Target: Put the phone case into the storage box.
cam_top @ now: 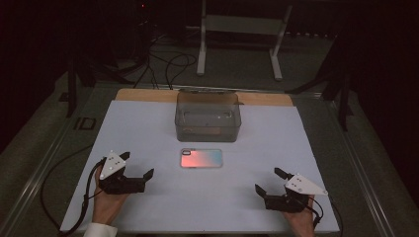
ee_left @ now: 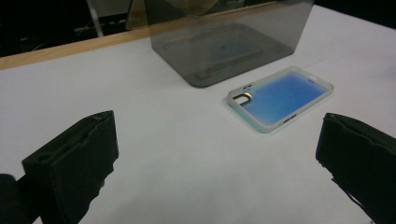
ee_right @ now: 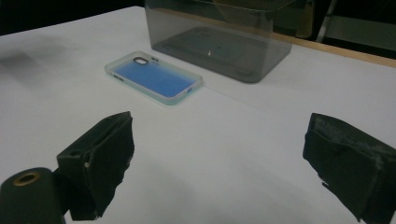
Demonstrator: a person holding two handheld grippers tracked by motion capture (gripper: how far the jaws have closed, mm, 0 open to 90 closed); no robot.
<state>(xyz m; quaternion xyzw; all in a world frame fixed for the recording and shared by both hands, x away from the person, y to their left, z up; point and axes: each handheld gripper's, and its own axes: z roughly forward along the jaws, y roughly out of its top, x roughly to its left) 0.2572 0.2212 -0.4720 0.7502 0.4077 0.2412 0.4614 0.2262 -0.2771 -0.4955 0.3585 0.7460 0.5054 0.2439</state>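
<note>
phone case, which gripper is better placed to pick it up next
Left, by a small margin. In the high view the left gripper sits nearer the flat translucent phone case than the right gripper, and its open jaws already angle toward it. Both are open and empty; the smoky clear plastic box stands just beyond the case.

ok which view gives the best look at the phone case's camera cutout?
The right gripper view: the phone case lies unobstructed, its oval cutout plain at the far-left end. The left gripper view shows the case too, cutout at its near-left corner. In the high view it is small, cutout indistinct.
</note>
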